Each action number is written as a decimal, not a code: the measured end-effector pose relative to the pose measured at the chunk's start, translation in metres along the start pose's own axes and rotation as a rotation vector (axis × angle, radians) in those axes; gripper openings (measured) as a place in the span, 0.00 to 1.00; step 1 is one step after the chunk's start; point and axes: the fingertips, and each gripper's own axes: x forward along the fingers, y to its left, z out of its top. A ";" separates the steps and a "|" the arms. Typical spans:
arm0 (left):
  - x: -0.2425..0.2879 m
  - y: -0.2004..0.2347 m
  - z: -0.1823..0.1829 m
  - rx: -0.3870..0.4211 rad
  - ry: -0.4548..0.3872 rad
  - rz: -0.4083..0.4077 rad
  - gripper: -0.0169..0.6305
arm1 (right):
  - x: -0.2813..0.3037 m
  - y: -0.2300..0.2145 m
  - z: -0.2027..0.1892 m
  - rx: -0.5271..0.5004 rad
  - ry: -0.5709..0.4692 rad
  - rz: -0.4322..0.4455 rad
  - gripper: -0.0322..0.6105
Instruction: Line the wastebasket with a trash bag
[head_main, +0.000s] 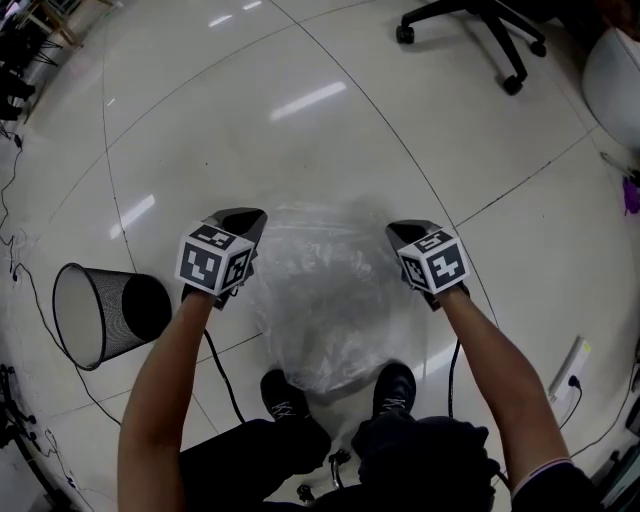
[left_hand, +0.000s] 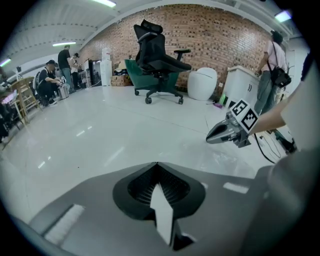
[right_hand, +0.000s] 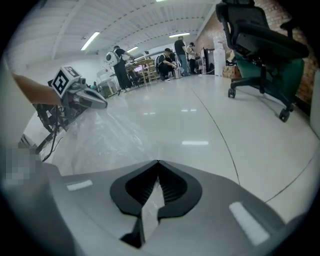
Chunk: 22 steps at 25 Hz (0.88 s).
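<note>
A clear plastic trash bag (head_main: 325, 290) hangs spread between my two grippers, above the person's shoes. My left gripper (head_main: 248, 218) is shut on the bag's left top edge; in the left gripper view a strip of film (left_hand: 164, 212) is pinched between the closed jaws (left_hand: 156, 165). My right gripper (head_main: 402, 233) is shut on the right top edge, with film (right_hand: 150, 210) caught in its jaws (right_hand: 158, 162). The black mesh wastebasket (head_main: 112, 314) lies on its side on the floor, left of my left gripper, its mouth facing left.
A black office chair (head_main: 478, 28) stands at the far right, with a white rounded object (head_main: 615, 75) beside it. Cables (head_main: 18, 255) trail along the left edge. A power strip (head_main: 572, 365) lies at the right. People (left_hand: 50, 80) sit and stand in the background.
</note>
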 end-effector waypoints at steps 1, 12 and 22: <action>-0.008 0.002 0.000 0.000 -0.008 0.017 0.05 | -0.006 0.004 0.010 -0.019 -0.021 0.002 0.05; -0.141 0.014 0.008 -0.022 -0.131 0.191 0.04 | -0.072 0.078 0.123 -0.244 -0.229 0.069 0.05; -0.288 0.008 0.002 -0.062 -0.247 0.365 0.04 | -0.144 0.176 0.204 -0.452 -0.368 0.147 0.05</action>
